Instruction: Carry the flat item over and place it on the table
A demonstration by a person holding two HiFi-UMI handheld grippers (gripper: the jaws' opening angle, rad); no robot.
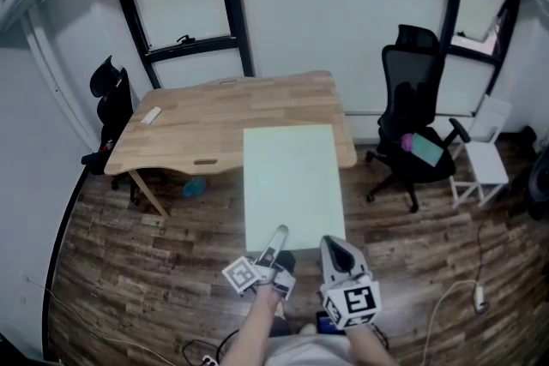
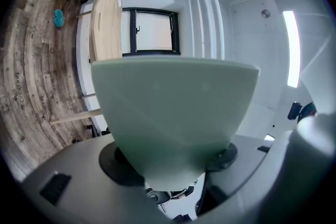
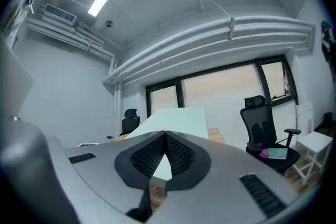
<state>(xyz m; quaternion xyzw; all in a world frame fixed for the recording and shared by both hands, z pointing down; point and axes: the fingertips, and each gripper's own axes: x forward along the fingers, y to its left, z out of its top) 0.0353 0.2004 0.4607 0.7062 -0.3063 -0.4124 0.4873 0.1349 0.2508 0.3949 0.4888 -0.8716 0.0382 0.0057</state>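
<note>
1. My left hand-held gripper (image 1: 279, 236) is rolled on its side and points a little upward. Its jaws are closed on the near edge of the pale green board (image 1: 292, 184), one above it and one below.
2. My right hand-held gripper (image 1: 334, 246) points level at the board's near right corner, with its jaws closed tip to tip.
3. The cube on each one carries black-and-white square markers (image 1: 353, 303).
4. The far part of the board is over the wooden desk (image 1: 197, 129), and the near part is over the plank floor (image 1: 129, 270).
5. A black office chair (image 1: 416, 116) stands to the right of the desk, below large windows (image 1: 184, 4).
</note>
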